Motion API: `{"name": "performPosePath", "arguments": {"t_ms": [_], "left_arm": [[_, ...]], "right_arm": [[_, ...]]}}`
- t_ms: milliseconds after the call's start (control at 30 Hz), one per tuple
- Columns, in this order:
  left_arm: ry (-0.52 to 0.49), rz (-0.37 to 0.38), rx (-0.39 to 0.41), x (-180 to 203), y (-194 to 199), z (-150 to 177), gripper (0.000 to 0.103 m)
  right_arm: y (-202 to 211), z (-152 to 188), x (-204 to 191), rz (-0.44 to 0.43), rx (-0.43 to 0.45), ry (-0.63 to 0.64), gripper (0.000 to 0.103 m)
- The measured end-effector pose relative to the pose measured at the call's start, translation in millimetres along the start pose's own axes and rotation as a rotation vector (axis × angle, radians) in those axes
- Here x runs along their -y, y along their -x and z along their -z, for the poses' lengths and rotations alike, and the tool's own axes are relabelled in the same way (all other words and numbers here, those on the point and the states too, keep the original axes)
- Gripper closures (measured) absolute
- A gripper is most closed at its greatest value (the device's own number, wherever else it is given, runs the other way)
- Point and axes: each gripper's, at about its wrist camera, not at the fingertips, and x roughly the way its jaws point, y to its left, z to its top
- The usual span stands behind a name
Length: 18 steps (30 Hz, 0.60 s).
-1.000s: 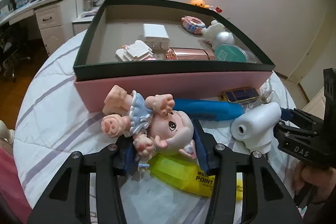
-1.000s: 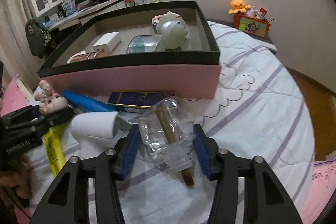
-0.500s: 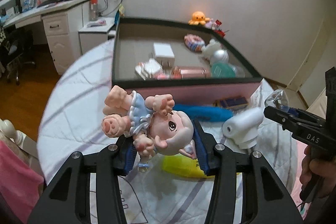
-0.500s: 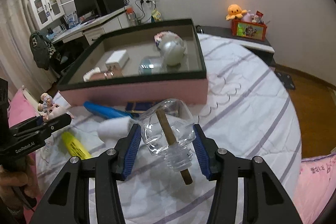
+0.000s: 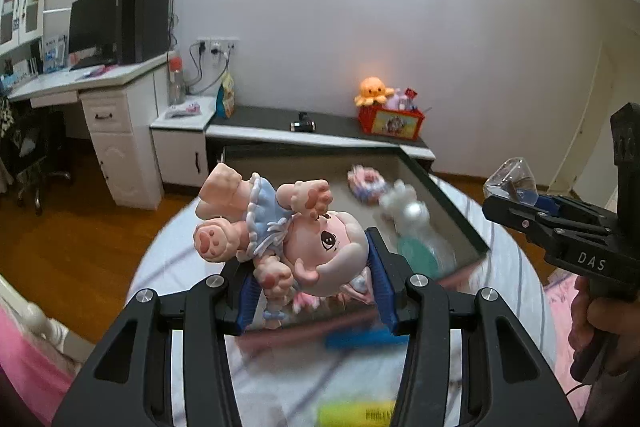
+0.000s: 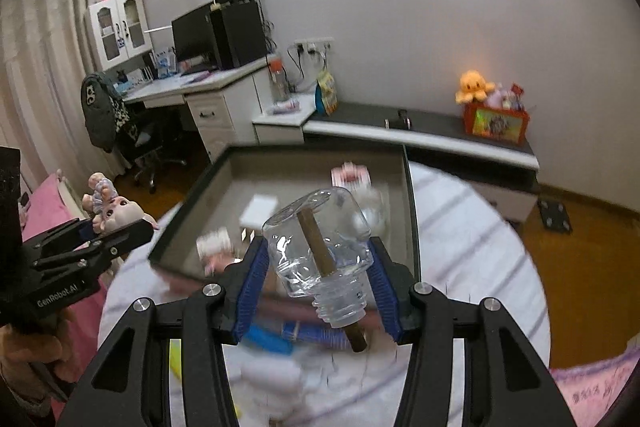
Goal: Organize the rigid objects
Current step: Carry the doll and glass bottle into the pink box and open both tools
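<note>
Left wrist view: the left gripper (image 5: 312, 283) has its blue pads (image 5: 384, 279) clamped on the head of a pink doll (image 5: 280, 227), which lies sideways between them. Its blue-skirted body and bare feet stick out to the left, past the fingertips, and it is lifted clear of the bed.

Right wrist view: the right gripper (image 6: 316, 281) is closed on a clear glass bottle (image 6: 320, 247). The blue pads (image 6: 252, 279) press its shoulders, the threaded neck points back toward the camera, and the base tilts up and away. A brown stick (image 6: 320, 247) runs through the bottle and pokes out of the neck.

Below and beyond both grippers sits an open box (image 6: 411, 211) with a dark rim on the striped bedspread (image 6: 472, 247). Blurred items lie inside it, among them a white block (image 6: 258, 211) and a pink-and-white piece (image 5: 366, 183). A blue object (image 5: 364, 341) and a yellow one (image 5: 352, 413) lie on the bedspread in front of the box, both blurred.
</note>
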Motion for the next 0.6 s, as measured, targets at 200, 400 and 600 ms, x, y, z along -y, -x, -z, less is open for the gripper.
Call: {"name": "performPosePath", "arguments": {"t_ms": [200,400,600], "left_arm": [[-0.002,-0.004,-0.002,-6,-32,-25,0.055],[-0.011,-0.010,-0.029,-4,-63,-33,0.055],[-0.008,-0.015,-0.068,-1,-91,-34,0.055]], "right_arm": [[-29,-24,1,0.006,0.005,-0.002,0.052],[-55,-29,1,0.023,-0.011,-0.009,0.052],[-79,-29,6,0.038,-0.038,-0.016,0.052]]}}
